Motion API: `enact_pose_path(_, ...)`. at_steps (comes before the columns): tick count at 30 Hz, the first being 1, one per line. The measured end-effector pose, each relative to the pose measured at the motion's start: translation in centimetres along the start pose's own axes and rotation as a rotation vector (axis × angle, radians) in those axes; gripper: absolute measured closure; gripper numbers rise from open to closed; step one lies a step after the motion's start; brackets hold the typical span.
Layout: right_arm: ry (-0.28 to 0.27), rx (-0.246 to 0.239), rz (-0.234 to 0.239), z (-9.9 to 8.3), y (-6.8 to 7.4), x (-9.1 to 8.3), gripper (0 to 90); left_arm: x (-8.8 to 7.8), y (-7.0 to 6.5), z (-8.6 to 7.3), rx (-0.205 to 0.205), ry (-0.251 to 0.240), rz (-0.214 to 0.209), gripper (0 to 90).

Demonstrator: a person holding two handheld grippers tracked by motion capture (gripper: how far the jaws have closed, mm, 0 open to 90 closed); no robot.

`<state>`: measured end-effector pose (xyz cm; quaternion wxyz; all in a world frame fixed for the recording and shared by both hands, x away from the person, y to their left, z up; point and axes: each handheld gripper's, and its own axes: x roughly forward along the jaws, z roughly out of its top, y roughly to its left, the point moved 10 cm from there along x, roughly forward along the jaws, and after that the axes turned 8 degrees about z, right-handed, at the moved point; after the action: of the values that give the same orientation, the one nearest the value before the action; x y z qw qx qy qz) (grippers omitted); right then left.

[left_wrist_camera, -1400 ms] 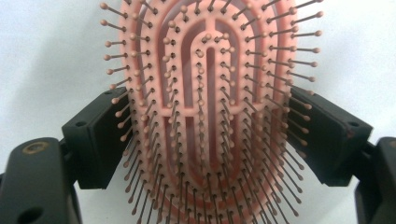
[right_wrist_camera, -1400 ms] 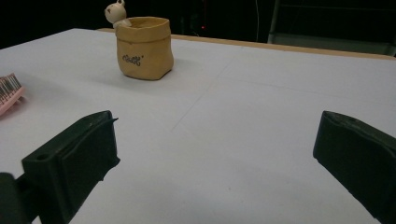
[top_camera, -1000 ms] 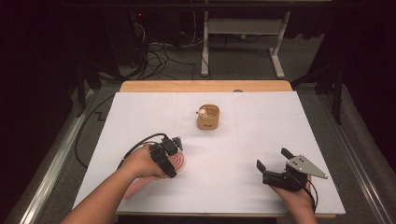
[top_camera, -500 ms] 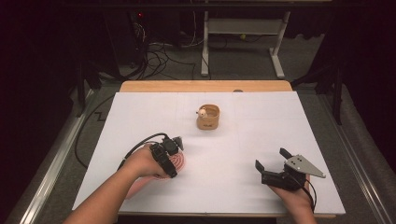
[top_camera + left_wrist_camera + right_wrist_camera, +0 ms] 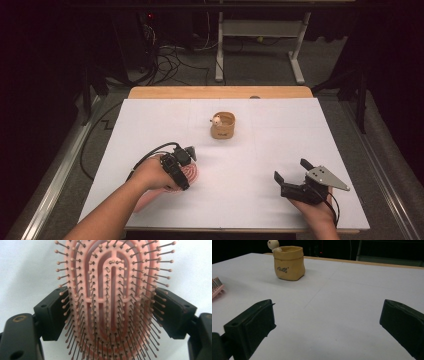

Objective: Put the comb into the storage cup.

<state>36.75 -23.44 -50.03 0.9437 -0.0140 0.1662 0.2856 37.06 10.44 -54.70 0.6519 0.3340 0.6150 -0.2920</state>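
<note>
Left gripper (image 5: 109, 315) straddles the head of the pink hairbrush (image 5: 112, 290), jaws just narrowed onto its bristle fringe, though whether the pads truly clamp I cannot tell; the brush lies flat on the white table (image 5: 280, 145) at near left. Right gripper (image 5: 329, 322) gapes empty, resting near right. Grasp looks barely begun, lift and any carry toward the tan pot (image 5: 223, 126) judged undone.

Hairbrush (image 5: 187, 174) lies flat on table (image 5: 150, 120), near-left part, bristles up. Left gripper (image 5: 186, 159) over brush head, a jaw on each side. Small pot (image 5: 223, 126) farther back, near centre. Right gripper (image 5: 293, 172) near-right, well apart from both.
</note>
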Motion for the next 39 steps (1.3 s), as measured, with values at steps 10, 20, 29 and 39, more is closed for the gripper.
enact_pose_path(10, -0.004, 0.009, -0.007, 0.0, -0.2, -0.2, 0.4, -0.2, 0.0, 0.0, 0.013, -0.016, 0.01, 20.1)
enact_pose_path(20, -0.007, 0.008, -0.009, 0.1, -0.3, -0.2, 0.4, -1.2, 0.3, 0.1, -0.002, -0.082, 0.001, 20.1)
enact_pose_path(29, -0.004, 0.013, -0.008, 0.0, -0.3, -0.1, 0.4, -1.9, 0.7, 0.0, -0.016, -0.116, -0.008, 20.1)
enact_pose_path(39, -0.011, 0.012, -0.013, 0.1, -0.3, -0.3, 0.4, -2.9, 0.5, 0.1, -0.013, -0.184, -0.011, 20.1)
